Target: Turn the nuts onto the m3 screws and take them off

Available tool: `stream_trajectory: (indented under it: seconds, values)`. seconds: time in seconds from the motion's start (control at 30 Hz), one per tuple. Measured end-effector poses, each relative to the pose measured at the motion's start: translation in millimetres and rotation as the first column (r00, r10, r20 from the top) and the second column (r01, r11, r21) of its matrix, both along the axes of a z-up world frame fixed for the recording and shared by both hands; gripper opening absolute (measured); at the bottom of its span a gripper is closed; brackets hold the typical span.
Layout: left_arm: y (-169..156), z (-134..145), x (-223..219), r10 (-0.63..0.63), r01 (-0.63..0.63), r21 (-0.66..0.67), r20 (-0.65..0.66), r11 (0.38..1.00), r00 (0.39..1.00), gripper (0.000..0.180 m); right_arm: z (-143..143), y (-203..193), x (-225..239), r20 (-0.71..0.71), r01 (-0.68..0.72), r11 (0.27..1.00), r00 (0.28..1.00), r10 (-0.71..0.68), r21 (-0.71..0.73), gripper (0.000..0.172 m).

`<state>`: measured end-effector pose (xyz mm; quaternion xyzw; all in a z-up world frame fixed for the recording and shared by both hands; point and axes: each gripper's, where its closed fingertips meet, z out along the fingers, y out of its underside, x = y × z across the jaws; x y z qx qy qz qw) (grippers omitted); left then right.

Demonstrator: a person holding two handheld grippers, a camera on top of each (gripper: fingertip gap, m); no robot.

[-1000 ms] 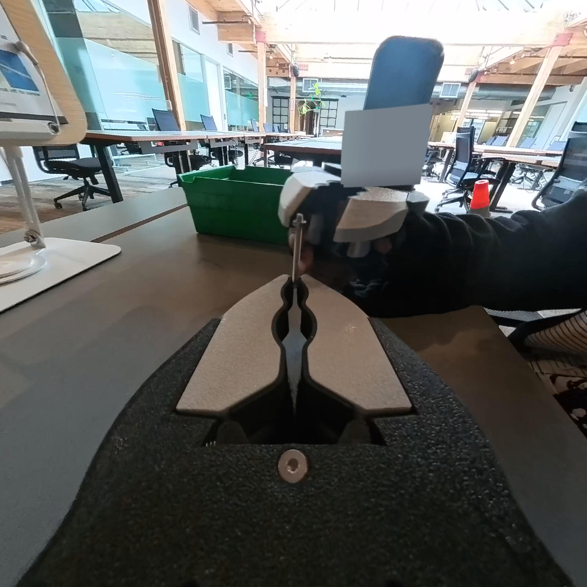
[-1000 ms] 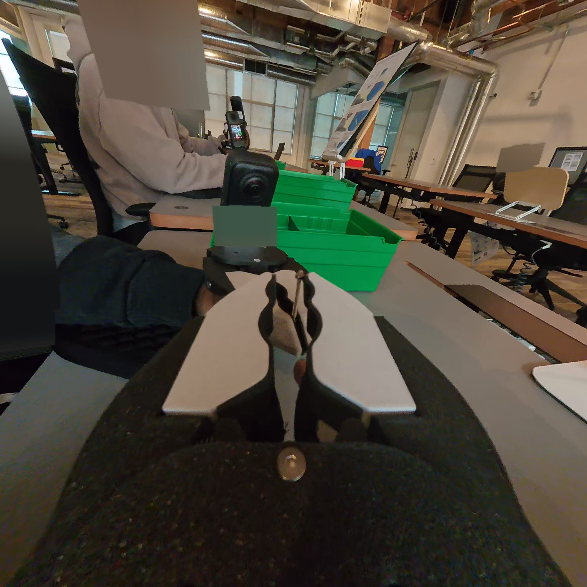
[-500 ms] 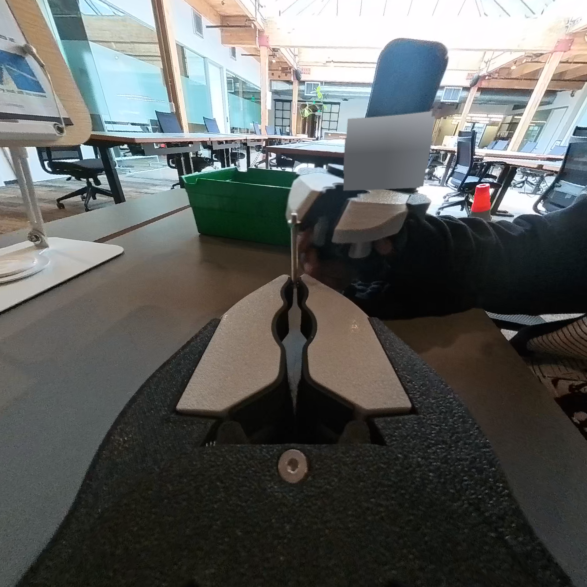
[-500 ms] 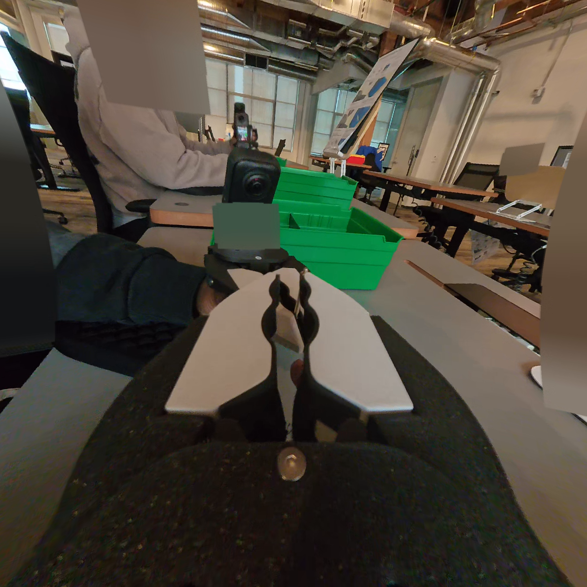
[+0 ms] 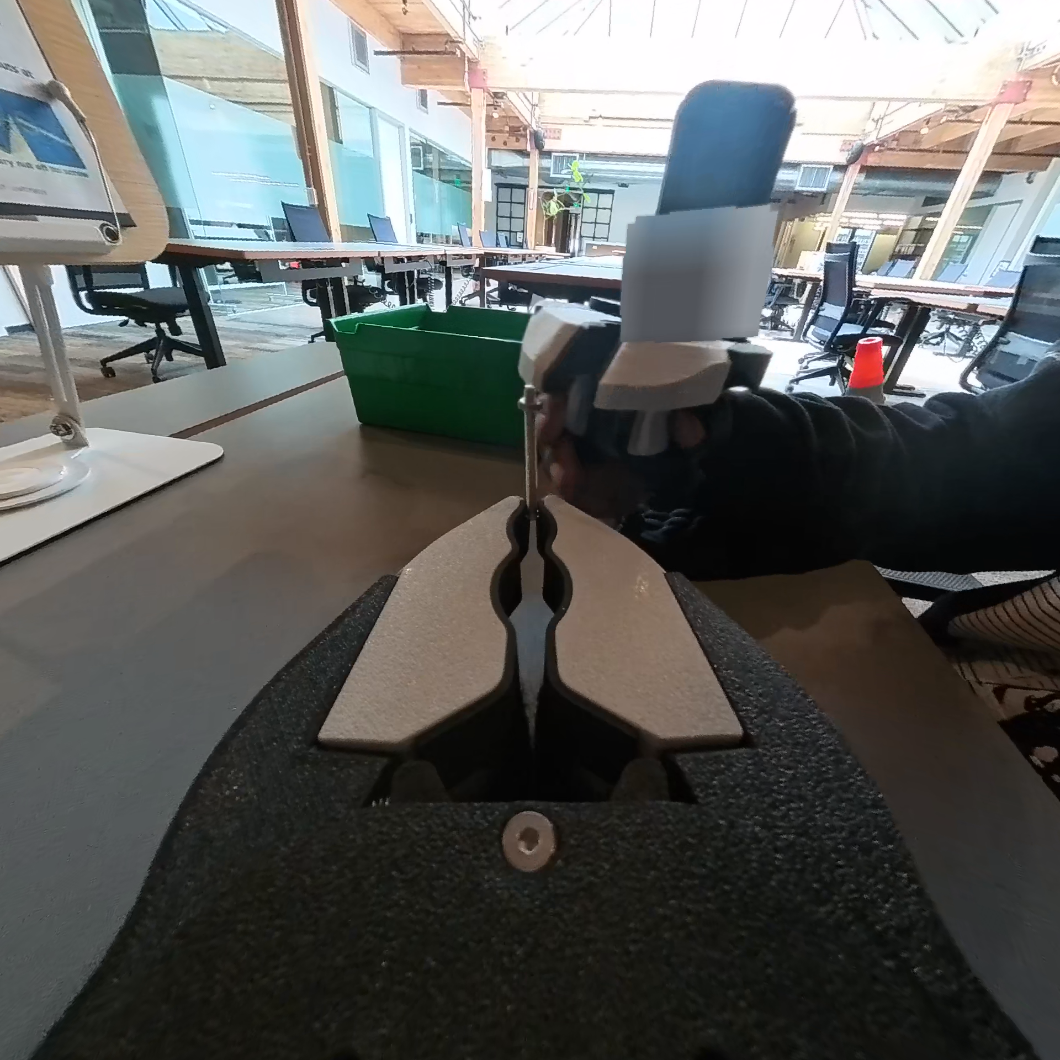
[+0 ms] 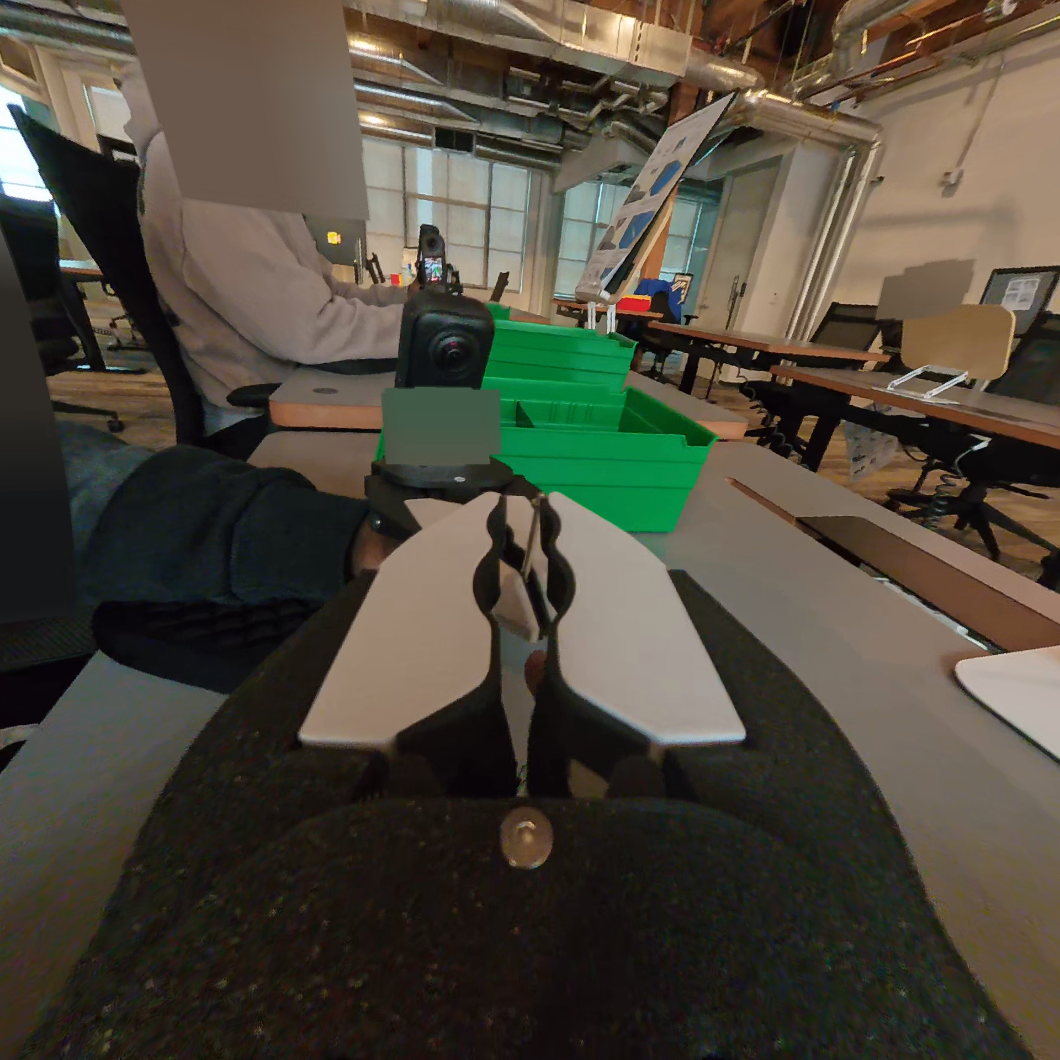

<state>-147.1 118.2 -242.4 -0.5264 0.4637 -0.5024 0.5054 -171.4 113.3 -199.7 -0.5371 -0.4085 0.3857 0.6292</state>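
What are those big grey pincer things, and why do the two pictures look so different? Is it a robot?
No robot here. A person holds one grabbing tool in each hand, and each tool carries a camera that looks out along its own grey jaws. So one picture is the left tool's view and the other is the right tool's view, both at the same moment.

The left gripper pinches the bottom of a thin metal screw, which stands straight up. Near the screw's top sits a small nut. The right gripper, held by a dark-sleeved arm, reaches in to that top end. In its own view the screw runs between its jaws, which stand a little apart; I cannot tell if they press on anything.

Behind them, a green bin sits on the grey table.
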Motion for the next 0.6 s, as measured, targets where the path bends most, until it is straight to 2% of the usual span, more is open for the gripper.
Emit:
stream_trajectory:
  seconds: [0.17, 0.4, 0.6]
  values:
    - [-2.9, -2.3, 2.0, -0.010, 0.011, 0.017, -0.021, 1.000, 1.000, 0.001, -3.0, 1.0, -4.4, 0.010, 0.012, 0.999, 1.000, -0.013, 0.038, 0.024]
    - [-0.2, -0.4, 0.4, 0.001, -0.001, 0.002, -0.005, 1.000, 1.000, 0.001, -2.2, -0.8, -1.8, 0.015, 0.000, 1.000, 1.000, 0.000, 0.007, 0.010]
    - [-3.5, -2.1, 1.9, -0.013, 0.014, 0.019, -0.021, 1.000, 1.000, 0.001, -7.8, 0.3, -6.9, 0.039, 0.006, 1.000, 0.999, -0.007, 0.025, 0.023]
